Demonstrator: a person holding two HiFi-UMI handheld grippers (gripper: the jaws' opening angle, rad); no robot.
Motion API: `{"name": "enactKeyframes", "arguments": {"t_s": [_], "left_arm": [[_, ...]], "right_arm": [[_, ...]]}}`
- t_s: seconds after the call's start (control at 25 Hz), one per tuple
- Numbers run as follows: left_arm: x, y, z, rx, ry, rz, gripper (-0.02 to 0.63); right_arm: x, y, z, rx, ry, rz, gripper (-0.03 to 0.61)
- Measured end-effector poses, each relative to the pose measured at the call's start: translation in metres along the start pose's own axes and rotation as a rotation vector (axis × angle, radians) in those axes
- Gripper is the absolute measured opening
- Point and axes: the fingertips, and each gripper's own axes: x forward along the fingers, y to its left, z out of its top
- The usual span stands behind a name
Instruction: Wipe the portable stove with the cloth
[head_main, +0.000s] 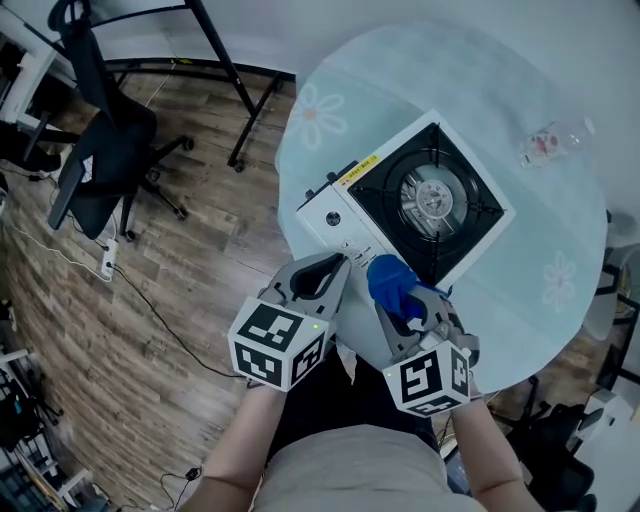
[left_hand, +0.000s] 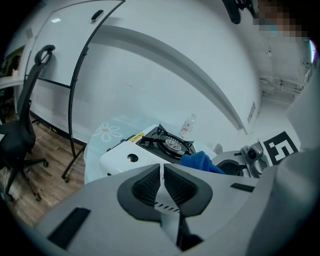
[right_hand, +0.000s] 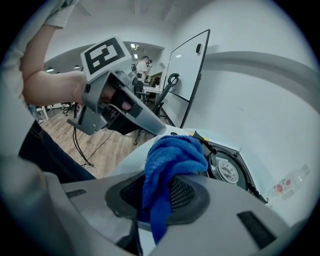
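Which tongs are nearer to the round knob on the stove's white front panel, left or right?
Left. The left tongs, shut and empty, point at the knob from close by; the right tongs, holding the blue cloth, sit farther right.

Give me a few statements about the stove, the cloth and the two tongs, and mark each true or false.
1. The right tongs are clamped on the blue cloth. True.
2. The left tongs grip the knob of the stove. False: they are shut on nothing, with the stove ahead of them.
3. A pot stands on the burner. False: the burner is bare.
4. A clear bottle is on the table, apart from the stove. True.
5. The cloth lies spread flat over the stove. False: it is bunched up between the right tongs.
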Motion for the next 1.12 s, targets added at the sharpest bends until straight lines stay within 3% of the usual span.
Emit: {"name": "enactKeyframes", "arguments": {"t_s": [0.36,1.12], "left_arm": [[0.002,0.022,0.001,0.017,0.032,-0.039,0.038],[0.003,0.060,0.012,-0.006,0.018,-0.057,0.038]], "right_arm": [[0.027,-0.006,0.026,0.073,0.029,0.010,0.098],[0.071,-0.018,0.071,0.068,0.021,0.036,0.100]]}}
